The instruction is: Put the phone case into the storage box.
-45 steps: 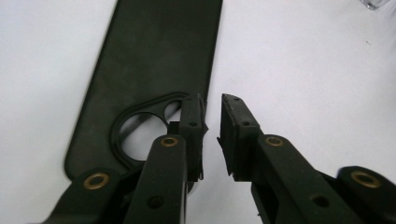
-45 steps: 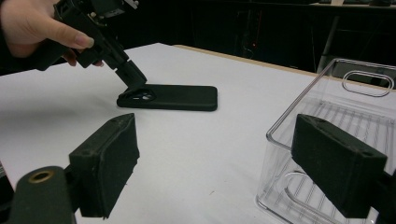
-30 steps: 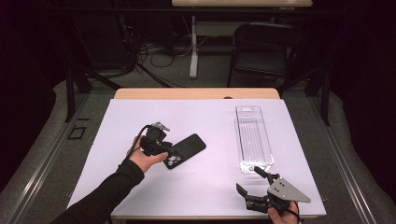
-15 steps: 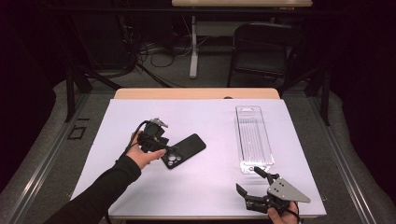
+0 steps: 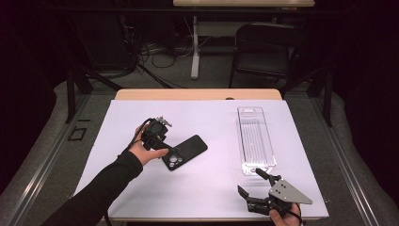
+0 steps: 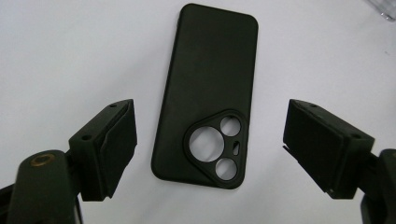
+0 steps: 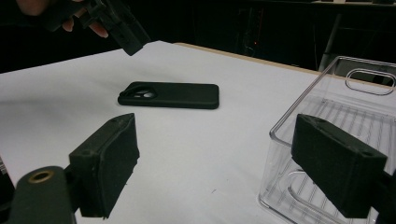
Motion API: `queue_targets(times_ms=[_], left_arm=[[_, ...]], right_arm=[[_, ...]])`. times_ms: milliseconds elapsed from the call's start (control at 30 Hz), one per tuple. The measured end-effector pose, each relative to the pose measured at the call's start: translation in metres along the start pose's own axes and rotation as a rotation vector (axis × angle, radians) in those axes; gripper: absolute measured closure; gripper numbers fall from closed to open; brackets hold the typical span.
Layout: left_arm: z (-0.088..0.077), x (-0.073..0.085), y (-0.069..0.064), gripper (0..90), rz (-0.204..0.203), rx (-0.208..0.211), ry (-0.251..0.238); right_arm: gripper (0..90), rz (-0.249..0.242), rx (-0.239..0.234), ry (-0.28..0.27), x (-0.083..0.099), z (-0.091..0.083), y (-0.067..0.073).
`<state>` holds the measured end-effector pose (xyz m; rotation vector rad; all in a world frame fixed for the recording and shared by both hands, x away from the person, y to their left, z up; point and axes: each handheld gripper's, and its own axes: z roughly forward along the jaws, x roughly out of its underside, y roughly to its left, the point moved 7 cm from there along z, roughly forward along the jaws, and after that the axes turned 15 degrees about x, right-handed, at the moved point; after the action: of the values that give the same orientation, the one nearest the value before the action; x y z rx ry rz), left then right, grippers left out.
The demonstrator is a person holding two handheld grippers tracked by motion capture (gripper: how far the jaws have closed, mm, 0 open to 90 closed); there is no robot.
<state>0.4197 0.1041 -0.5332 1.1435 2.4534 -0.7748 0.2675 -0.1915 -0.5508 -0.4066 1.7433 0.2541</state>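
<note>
The left gripper [image 6: 210, 154] hangs over the black phone case [image 6: 208, 93], its jaws having just been opening, now spread clear of the case's sides. Its view shows the camera cut-out nearest the jaws, long axis running away. The right gripper [image 5: 251, 186], also spread and holding nothing, sees the clear tray [image 7: 345, 121] beside it on the worktop [image 5: 211, 183].

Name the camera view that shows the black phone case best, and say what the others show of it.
The left gripper view: the phone case lies flat, seen from directly above, camera cutout sharp. The high view shows it small and partly behind the left tool. The right gripper view shows it low, edge-on, farther off.
</note>
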Motion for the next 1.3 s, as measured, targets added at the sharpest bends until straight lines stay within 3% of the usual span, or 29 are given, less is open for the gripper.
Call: queue_targets(times_ms=[300,733,1100,1300], left_arm=[[0.007,-0.009,0.004,15.0,0.007,-0.019,0.065],[0.019,-0.021,0.01,15.0,-0.001,-0.03,0.115],[0.041,-0.026,0.012,14.9,0.032,-0.017,0.197],[0.051,-0.026,0.016,11.5,0.02,-0.022,0.227]], right_arm=[[14.3,-0.003,-0.002,0.0,0.0,0.0,0.0],[14.3,-0.004,-0.005,0.001,0.0,0.0,0.0],[14.3,-0.011,-0.008,0.003,0.0,0.0,0.0],[14.3,-0.007,-0.008,0.005,0.0,0.0,0.0]])
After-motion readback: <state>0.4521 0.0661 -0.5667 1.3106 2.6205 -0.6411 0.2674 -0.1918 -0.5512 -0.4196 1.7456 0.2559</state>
